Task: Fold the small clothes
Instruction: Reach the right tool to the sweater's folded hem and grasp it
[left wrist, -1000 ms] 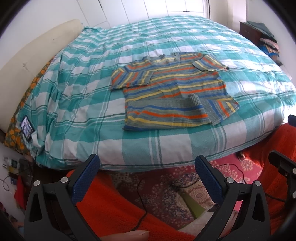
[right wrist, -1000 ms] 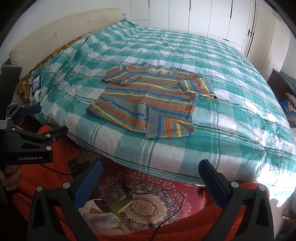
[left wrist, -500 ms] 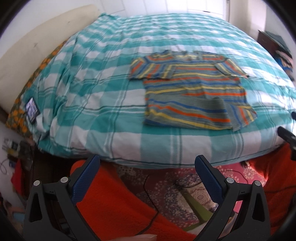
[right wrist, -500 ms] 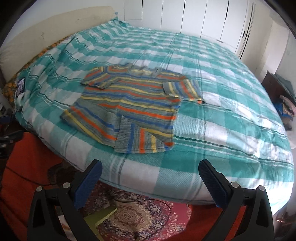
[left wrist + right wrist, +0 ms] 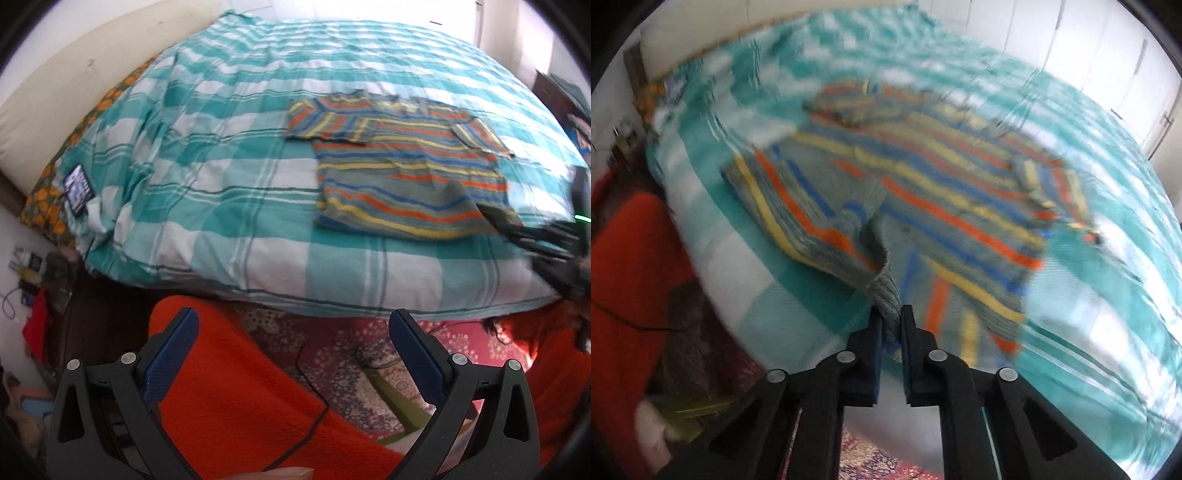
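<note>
Sweater [image 5: 923, 192]: near hem pinched in right gripper [image 5: 891, 314] jaws.
Left gripper [image 5: 291, 325]: jaws spread, off bed [image 5: 229, 110], near edge.

Both wrist cameras look steeply down over the bed [image 5: 229, 206]; the right sits nearer; both share the striped shirt [image 5: 923, 206]

Striped knit sweater [image 5: 406, 173], grey with orange, yellow and blue bands, lies flat on the checked teal-and-white bed cover [image 5: 221, 155], near the bed's front edge, toward its right side. Sleeves folded in over the chest. Bottom hem partly folded up. One hem corner lifted off the cover, bunched and pinched in the right gripper [image 5: 891, 317].
</note>
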